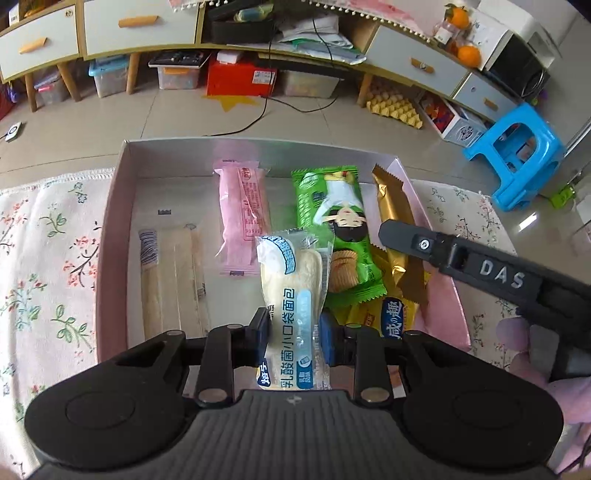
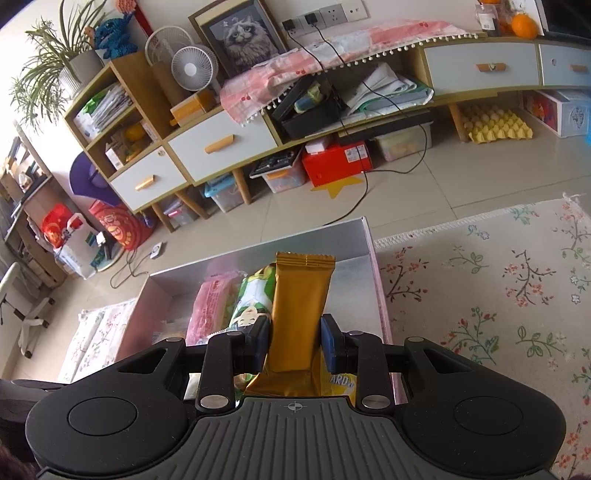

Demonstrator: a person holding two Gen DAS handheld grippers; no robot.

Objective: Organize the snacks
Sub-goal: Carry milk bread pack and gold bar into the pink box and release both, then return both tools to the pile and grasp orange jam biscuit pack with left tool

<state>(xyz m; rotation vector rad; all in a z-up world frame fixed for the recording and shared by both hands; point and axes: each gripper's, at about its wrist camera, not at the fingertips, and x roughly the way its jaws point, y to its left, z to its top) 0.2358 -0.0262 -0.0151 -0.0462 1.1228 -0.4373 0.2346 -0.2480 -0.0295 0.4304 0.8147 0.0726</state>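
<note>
A shallow white box lies on a floral cloth and holds several snack packs. My left gripper is shut on a clear pack with a pale yellow bun, held above the box's near side. In the box lie a pink pack, a green pack, a pale wafer pack and a yellow pack. My right gripper is shut on a gold pack, over the box's right side. The gold pack and right gripper finger also show in the left wrist view.
The floral cloth spreads on both sides of the box. Beyond lies tiled floor with a black cable, a blue plastic stool at right, and a long low cabinet with storage bins beneath.
</note>
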